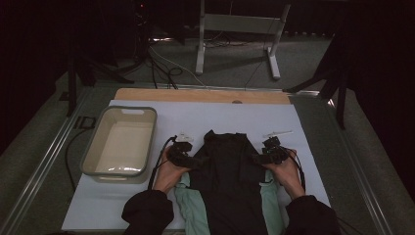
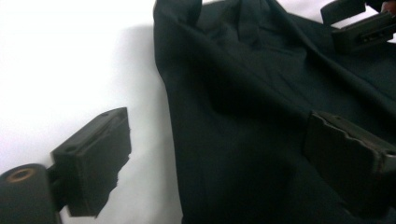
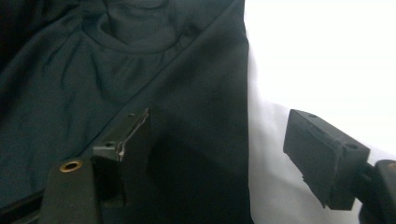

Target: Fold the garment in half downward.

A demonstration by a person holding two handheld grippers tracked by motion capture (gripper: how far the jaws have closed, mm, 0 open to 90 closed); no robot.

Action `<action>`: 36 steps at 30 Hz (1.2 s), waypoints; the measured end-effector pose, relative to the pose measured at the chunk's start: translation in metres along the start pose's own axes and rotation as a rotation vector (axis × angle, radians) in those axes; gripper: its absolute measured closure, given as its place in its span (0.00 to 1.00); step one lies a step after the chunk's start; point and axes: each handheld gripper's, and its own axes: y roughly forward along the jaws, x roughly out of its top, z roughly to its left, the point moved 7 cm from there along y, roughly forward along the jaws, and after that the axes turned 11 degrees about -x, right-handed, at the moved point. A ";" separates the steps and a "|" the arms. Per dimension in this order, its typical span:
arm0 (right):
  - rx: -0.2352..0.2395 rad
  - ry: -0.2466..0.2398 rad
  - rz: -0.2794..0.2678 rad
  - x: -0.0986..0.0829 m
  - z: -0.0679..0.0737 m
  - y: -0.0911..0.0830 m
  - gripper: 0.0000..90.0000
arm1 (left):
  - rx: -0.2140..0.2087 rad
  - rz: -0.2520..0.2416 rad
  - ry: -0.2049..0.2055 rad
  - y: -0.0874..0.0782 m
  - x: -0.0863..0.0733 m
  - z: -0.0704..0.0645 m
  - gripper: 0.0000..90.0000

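Both sleeves enter at the bottom of the frame, holding the left gripper and right gripper, jaws wide, each straddling one side edge of the dark garment. It lies flat at the lower centre on the white table, right of a grey tub.

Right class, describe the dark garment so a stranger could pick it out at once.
Start from the white sheet covering the table. At its near middle, between the two hands, lies a black fabric shirt. Unlike the pale plastic tub to its left, it is soft, dark and has mint-green sleeves.
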 end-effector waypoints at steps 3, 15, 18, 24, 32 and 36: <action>-0.005 -0.005 0.004 0.000 0.001 0.001 0.26 | 0.004 0.036 -0.022 0.004 -0.004 0.001 0.22; -0.030 -0.067 0.034 -0.003 0.012 0.008 0.56 | -0.083 0.084 -0.042 0.008 -0.008 -0.006 0.58; -0.003 -0.077 0.038 -0.003 0.017 0.007 0.72 | -0.043 0.111 -0.024 0.008 -0.009 -0.006 0.80; 0.017 -0.114 0.032 -0.003 0.021 0.003 0.93 | -0.002 0.098 -0.024 0.002 -0.003 -0.008 0.94; -0.027 -0.079 -0.087 0.012 0.012 -0.017 0.94 | 0.036 0.005 -0.021 -0.008 0.020 -0.012 0.95; -0.041 -0.081 -0.115 0.020 0.011 -0.024 0.94 | 0.048 -0.027 -0.012 -0.013 0.032 -0.014 0.95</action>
